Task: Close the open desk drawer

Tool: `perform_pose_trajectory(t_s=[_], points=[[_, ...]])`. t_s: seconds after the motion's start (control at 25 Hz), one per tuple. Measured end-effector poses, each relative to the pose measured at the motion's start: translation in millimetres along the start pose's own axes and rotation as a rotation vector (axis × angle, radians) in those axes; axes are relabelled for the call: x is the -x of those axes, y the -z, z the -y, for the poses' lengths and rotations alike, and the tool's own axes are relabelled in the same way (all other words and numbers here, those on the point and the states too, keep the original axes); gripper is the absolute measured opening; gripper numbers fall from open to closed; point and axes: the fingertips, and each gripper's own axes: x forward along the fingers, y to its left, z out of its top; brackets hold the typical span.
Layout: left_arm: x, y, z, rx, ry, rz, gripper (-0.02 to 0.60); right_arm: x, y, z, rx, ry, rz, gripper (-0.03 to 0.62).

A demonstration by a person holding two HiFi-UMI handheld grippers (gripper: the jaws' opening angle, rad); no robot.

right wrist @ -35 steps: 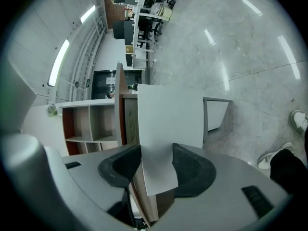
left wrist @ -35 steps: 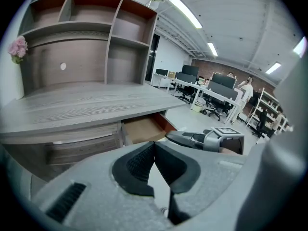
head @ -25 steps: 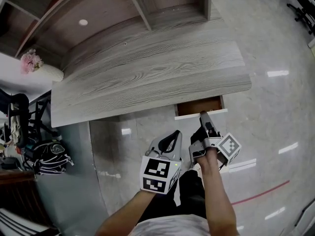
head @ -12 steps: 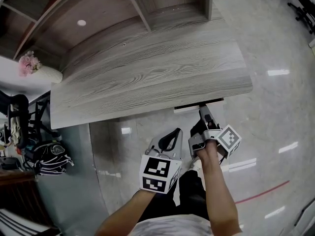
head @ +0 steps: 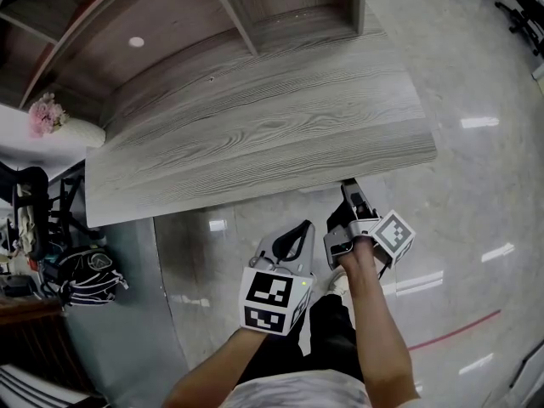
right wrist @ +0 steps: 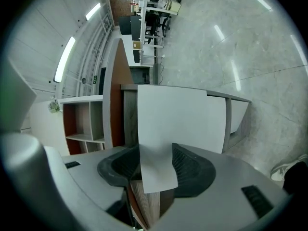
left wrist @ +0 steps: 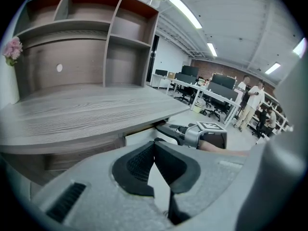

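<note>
– Grey wood-grain is most of what the head view gives: the table (head: pixel 255 134). Where is the drawer (right wrist: pixel 183 119)?

– Under the right end of the table's near edge, nearly all the way in. Its white front runs left to right along that edge and faces near, toward the person. From above the tabletop covers almost all of it.

– And the right gripper (head: pixel 348 192)?

– It reaches to that near edge. In its own view the jaws stand wide with the drawer's front panel between them, and the pads lie against the panel on both sides.

– The left gripper (head: pixel 295 235)?

– It is held back, near the person's body and left of the right one. Its jaws meet at the tips with nothing between them.

– What of the room?

– A pale, glossy floor (head: pixel 476 185) with a red line (head: pixel 450 334) at the near right. A shelf unit (head: pixel 170 24) stands on the table's far side, with pink flowers (head: pixel 47 113) to the left. The left gripper view shows office desks (left wrist: pixel 211 88) far off and people (left wrist: pixel 252 100) standing.

– Anything unclear?

– The drawer's inside and body are hidden under the top. Dark clutter at the head view's left edge is cut off and hard to name.
</note>
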Motion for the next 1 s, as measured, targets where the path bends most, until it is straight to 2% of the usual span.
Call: perform_pose_trajectory(t_s=[0.48, 1.0], points=[[0, -1, -11, 0.0, -0.001, -0.006, 0.005, -14, -6, -2, 0.035, -0.056, 0.011, 0.196], [6, 0, -21, -0.001, -0.005, -0.004, 0.005, -26, -6, -7, 0.026, -0.077, 0.025, 0.196]])
